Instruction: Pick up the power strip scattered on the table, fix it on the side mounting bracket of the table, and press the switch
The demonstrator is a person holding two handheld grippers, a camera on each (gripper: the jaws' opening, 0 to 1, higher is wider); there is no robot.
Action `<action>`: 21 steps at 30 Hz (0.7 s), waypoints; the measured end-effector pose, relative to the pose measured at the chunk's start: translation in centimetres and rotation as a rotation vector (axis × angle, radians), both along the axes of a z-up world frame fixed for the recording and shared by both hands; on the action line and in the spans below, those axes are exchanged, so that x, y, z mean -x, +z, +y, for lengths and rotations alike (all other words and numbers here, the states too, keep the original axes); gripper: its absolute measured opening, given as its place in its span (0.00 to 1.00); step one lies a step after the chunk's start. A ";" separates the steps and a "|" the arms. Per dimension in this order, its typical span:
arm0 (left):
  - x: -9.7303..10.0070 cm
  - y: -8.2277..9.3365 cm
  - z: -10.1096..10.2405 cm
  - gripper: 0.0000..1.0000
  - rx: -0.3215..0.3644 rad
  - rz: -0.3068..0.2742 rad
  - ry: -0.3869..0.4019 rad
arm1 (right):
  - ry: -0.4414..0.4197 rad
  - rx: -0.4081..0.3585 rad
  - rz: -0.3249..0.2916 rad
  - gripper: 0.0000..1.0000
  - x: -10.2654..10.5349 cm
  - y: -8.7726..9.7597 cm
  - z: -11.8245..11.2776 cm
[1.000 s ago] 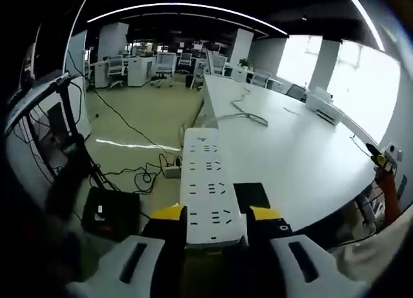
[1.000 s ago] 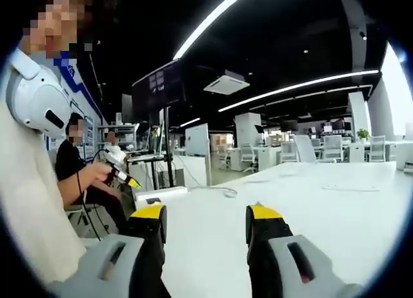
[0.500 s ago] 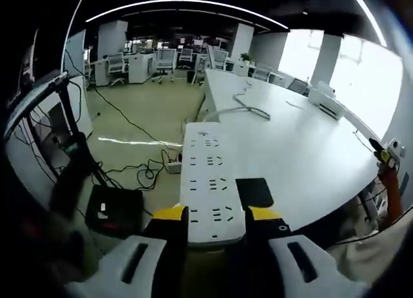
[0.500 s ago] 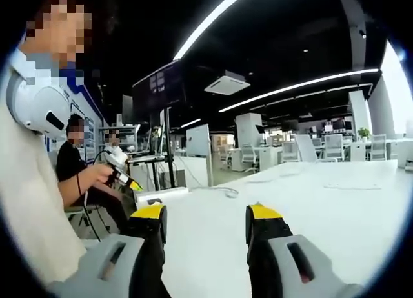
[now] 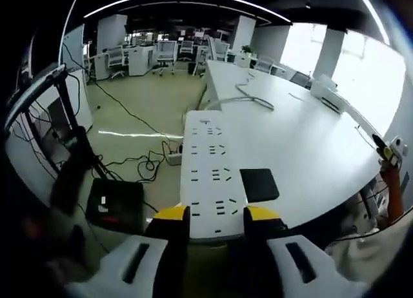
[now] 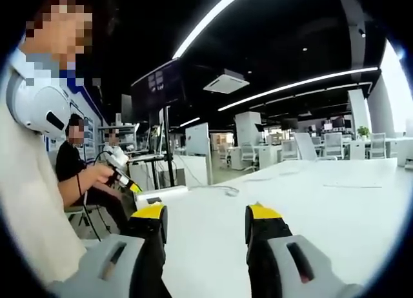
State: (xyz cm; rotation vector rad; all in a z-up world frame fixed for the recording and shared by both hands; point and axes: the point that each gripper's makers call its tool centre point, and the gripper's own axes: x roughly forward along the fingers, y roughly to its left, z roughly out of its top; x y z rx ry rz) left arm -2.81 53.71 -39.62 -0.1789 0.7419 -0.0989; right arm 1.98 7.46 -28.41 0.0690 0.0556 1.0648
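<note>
The white power strip [image 5: 210,172] carried no lettering that could be read; only its rows of dark socket slots showed. Its long axis ran straight away from the camera in the left gripper view, along the near edge of the white table [image 5: 310,149], its far end pointing toward the distant desks and chairs. The left gripper [image 5: 211,214] had its 2 yellow-tipped jaws clamped on the strip's near end. A black square pad [image 5: 259,184] lay on the table just beside the strip. A black box [image 5: 115,204] and loose cables [image 5: 145,166] sat on the floor beyond the table edge. The right gripper [image 6: 206,215] hung over the table with jaws apart, holding nothing.
</note>
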 end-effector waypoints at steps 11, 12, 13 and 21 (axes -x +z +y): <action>-0.1 -0.3 0.0 0.36 -0.064 0.050 -0.011 | 0.002 -0.002 0.009 0.44 -0.1 -0.4 0.3; -0.1 -0.3 0.0 0.35 -0.063 0.052 -0.011 | 0.003 -0.002 0.008 0.44 -0.1 -0.4 0.3; -0.1 -0.3 0.0 0.35 -0.064 0.059 -0.013 | 0.004 -0.003 0.008 0.44 -0.1 -0.4 0.4; 0.1 -0.3 -0.5 0.31 -0.073 0.091 -0.032 | 0.008 -0.005 0.012 0.44 -0.2 -0.5 0.7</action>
